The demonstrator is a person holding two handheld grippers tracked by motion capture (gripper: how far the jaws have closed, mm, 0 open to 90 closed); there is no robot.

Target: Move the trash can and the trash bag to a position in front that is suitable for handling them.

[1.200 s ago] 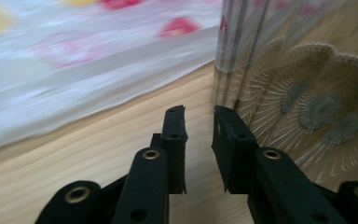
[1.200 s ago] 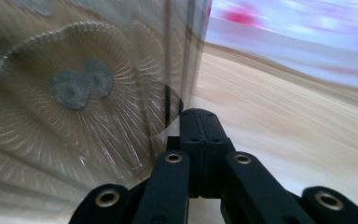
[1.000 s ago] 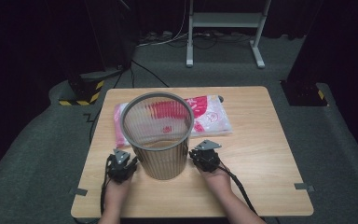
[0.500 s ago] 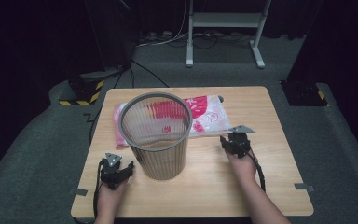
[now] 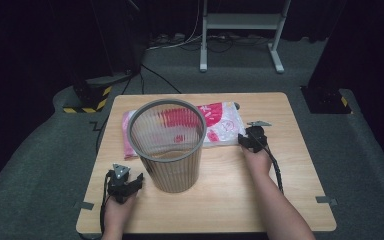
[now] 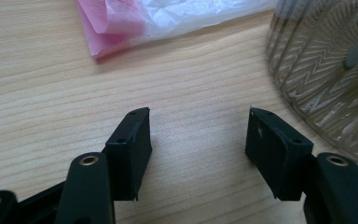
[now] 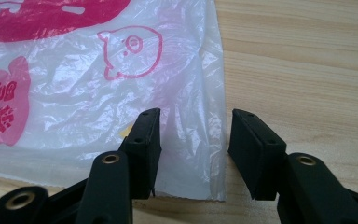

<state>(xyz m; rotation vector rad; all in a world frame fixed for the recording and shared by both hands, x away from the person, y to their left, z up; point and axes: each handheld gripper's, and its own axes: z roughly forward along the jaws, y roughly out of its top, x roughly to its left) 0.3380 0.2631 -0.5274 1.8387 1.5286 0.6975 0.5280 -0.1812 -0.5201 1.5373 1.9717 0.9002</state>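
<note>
Bag (image 7: 98, 84): crinkled clear plastic, pink print; its corner lies between my right gripper (image 7: 193, 140) fingers, just opened, not pressing
Basket (image 5: 167, 145): ribbed round mesh, right of my left gripper (image 6: 198, 140); fingers apart over bare wood-grain surface (image 6: 51, 93)

table (image 5: 290, 165) – light wood | white stand (image 5: 240, 22) – beyond table | grey carpet (image 5: 360, 150)

plastic bag (image 7: 98, 93) | pink printed characters | not legible

Basket (image 5: 167, 145) on table (image 5: 220, 200), bag (image 5: 220, 122) behind it, flat on table.
</note>
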